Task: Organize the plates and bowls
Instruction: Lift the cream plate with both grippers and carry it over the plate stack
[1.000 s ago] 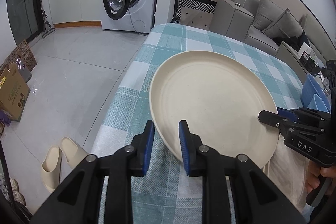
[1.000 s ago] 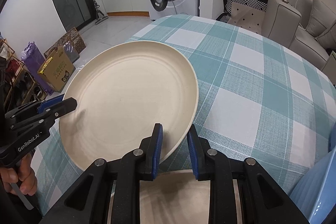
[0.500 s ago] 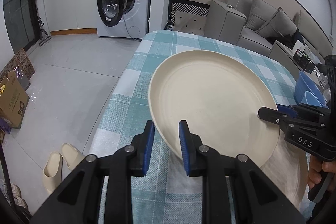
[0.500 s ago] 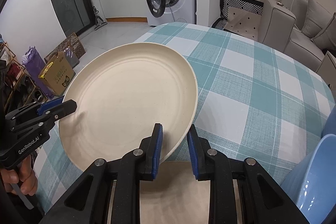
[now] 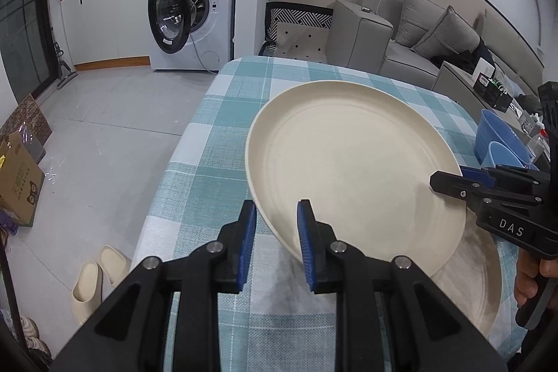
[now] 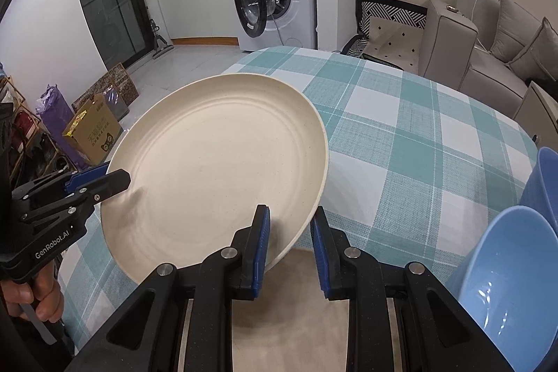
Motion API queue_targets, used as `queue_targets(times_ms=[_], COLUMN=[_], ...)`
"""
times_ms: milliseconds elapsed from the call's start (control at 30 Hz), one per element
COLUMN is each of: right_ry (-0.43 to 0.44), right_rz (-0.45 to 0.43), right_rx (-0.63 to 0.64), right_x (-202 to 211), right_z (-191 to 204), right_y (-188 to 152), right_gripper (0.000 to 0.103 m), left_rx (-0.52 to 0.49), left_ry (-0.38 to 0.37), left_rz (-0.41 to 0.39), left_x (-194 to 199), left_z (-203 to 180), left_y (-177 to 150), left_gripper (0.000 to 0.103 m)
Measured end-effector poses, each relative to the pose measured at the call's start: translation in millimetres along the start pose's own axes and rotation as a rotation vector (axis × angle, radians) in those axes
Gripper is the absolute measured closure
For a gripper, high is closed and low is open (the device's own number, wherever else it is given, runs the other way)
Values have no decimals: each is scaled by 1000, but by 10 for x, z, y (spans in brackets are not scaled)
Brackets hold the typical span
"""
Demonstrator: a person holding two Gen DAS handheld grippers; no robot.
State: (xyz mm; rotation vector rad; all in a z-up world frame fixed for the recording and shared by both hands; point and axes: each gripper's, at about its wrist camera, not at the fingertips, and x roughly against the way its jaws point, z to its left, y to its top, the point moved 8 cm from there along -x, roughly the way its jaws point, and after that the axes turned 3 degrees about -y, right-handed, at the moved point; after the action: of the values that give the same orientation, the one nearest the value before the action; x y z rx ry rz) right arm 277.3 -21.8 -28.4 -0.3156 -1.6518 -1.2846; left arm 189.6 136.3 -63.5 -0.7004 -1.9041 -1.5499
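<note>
Lifted higher off checked bench (image 5: 216,142): cream plate (image 5: 348,162), clenched by left tool (image 5: 275,232) and right tool (image 6: 289,239); washing machine (image 5: 191,6) beyond.

round cream plate (image 5: 352,162) tilted above another plate (image 5: 477,281), blue bowls (image 6: 505,271) beside

The upper plate (image 5: 352,162) sat above the table (image 5: 223,114), over a second plate (image 5: 477,281) that lay on the table. The bowls (image 6: 516,267) stood on the table right of the upper plate. The washing machine (image 5: 195,6) stood behind the table, the sofa (image 5: 411,37) behind-right.
</note>
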Motion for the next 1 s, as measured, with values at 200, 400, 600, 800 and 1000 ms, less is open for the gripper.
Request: queue_targets(times_ms=[200, 400, 600, 800, 1000], right_ry=[-2, -3, -3, -10, -12], right_rz=[-9, -14, -21, -35, -44], right_rx=[-16, -32, -49, -54, -74], right_x=[89, 137, 213, 302, 398], right_z=[-93, -184, -262, -325, -430], right_y=[-61, -141, -219, -309, -391], right_gripper=[79, 79, 79, 79, 79], left_rx=[-29, -54, -70, -95, -120], left_ry=[-5, -11, -19, -19, -25], left_rz=[3, 4, 2, -4, -3], left_x=[21, 40, 63, 103, 119], left_z=[-117, -212, -318, -434, -564], left_y=[-32, -63, -82, -109, -152], left_gripper=[81, 81, 81, 81, 81])
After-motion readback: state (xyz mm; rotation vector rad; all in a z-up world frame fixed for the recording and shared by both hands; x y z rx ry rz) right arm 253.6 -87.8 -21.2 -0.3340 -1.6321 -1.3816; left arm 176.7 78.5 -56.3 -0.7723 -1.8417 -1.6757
